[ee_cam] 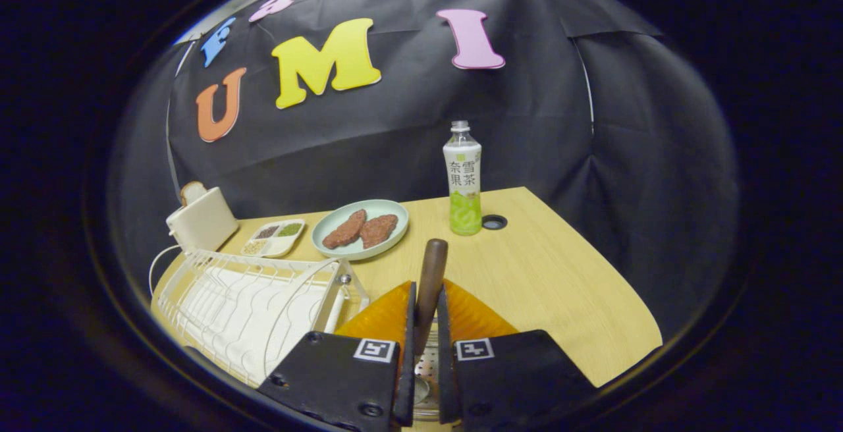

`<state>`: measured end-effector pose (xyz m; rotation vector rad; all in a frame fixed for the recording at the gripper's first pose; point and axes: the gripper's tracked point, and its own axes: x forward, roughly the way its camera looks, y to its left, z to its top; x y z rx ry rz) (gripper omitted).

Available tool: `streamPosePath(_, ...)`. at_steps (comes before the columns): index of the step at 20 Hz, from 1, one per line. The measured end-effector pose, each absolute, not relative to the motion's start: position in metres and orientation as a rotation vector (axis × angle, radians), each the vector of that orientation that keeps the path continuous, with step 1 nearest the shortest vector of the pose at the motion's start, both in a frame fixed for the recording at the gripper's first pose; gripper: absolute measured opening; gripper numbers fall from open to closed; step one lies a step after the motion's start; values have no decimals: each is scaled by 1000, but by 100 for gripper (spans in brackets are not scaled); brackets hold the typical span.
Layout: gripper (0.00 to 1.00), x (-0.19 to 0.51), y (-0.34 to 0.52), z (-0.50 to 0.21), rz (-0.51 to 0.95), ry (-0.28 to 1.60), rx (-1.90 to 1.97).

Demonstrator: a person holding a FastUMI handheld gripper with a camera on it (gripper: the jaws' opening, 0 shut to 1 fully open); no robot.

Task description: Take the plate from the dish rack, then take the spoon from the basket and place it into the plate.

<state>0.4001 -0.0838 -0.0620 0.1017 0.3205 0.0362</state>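
We see the tool (421,326) clamped on the brown-handled metal spoon (430,280), over the steel mesh basket (427,363) beside the white wire dish rack (250,307).

The spoon (430,280), dark brown handle up, stands between the fingers over the amber plate (382,317); white wire dish rack (250,300) left.

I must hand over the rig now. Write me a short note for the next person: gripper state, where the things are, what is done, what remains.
Gripper: fingers shut on the brown wooden spoon handle, which stands up between them; the metal basket shows below, between the fingers.
Pale green round plate: out of the white wire dish rack, flat on the wooden table beyond the fingers, with two brown patties on it.
Done: plate is out, spoon gripped.
Left: lift the spoon clear of the basket, carry it forward, lay it in the plate.
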Motion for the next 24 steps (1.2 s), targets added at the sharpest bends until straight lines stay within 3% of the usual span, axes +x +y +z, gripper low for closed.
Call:
streamPosePath(3,13,384,-85,-46,-14,272,86)
streamPosePath(11,12,312,-76,45,-89,98,8)
streamPosePath(18,12,218,-34,125,-30,-36,-56)
streamPosePath(24,12,156,19,135,49,-42,-43)
